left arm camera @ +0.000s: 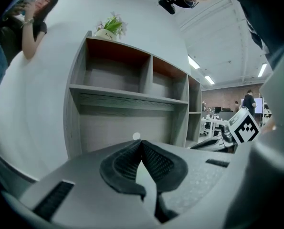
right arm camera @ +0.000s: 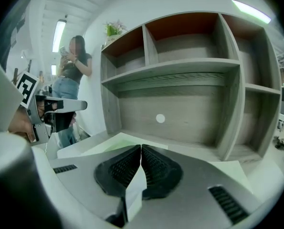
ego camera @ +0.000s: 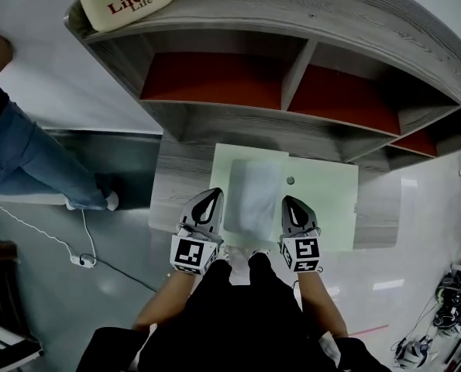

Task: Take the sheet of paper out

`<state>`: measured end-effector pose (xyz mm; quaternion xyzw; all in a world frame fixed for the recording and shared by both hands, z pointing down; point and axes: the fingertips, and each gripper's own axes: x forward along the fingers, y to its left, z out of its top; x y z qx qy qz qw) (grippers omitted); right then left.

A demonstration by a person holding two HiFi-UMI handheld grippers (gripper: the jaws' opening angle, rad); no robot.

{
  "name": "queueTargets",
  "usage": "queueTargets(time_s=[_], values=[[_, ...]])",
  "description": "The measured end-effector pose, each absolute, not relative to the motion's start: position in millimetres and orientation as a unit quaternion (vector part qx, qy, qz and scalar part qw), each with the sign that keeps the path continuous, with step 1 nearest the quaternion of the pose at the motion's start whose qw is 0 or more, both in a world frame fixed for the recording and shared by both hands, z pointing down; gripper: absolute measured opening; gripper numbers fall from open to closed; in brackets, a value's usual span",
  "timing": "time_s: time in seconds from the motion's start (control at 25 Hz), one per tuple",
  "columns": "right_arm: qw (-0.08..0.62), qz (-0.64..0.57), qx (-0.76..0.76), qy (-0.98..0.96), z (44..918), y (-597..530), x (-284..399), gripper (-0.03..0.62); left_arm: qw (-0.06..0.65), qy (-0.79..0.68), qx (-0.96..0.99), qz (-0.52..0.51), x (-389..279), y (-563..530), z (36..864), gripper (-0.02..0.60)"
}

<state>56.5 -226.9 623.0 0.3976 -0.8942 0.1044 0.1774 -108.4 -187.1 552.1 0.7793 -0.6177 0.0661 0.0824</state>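
The sheet of paper (ego camera: 255, 196) hangs between the 2 claws, so the step in hand looks like carrying the freed sheet, with the laying-down not yet done. The left claw (ego camera: 213, 195) has its pads pressed together on the sheet's left edge. In the left gripper view a pale strip of paper (left arm camera: 144, 182) runs back from the tips of that claw (left arm camera: 142, 144). The right claw (ego camera: 291, 202) likewise pinches the opposite edge. In the right gripper view the white edge (right arm camera: 135, 190) sits between the pads, just behind the tips (right arm camera: 141, 149). A pale green mat (ego camera: 323, 208) lies on the table (ego camera: 180, 184) below and ahead of both claws, with the shelf unit (ego camera: 292, 76) beyond them. The next move probably calls for keeping both claws level so the sheet stays flat, then bringing it to rest on the mat before either pinch lets go.
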Motion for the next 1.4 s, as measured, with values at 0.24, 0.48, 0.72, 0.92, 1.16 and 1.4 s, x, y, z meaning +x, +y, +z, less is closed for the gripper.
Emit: queueTargets(time_s=[0.24,0.48,0.72,0.92,1.16,1.4], values=[[0.207,0.15,0.378,-0.89,659,-222,60,0.057,0.092,-0.618,0.776,0.079,-106,-186,567,0.006],[0.265,0.219,0.337,-0.876,706,-213,60,0.152,0.109,-0.621,0.772,0.086,-104,-186,581,0.006],[0.306,0.286,0.292,-0.86,742,-207,55,0.183,0.108,-0.622,0.771,0.089,-106,-188,585,0.006],[0.334,0.347,0.268,-0.834,762,-201,55,0.185,0.11,-0.625,0.768,0.092,-111,-189,589,0.006],[0.334,0.383,0.257,-0.822,768,-195,53,0.184,0.112,-0.627,0.765,0.093,-114,-191,591,0.006],[0.33,0.399,0.246,-0.82,769,-195,47,0.184,0.113,-0.629,0.764,0.092,-116,-191,590,0.006]])
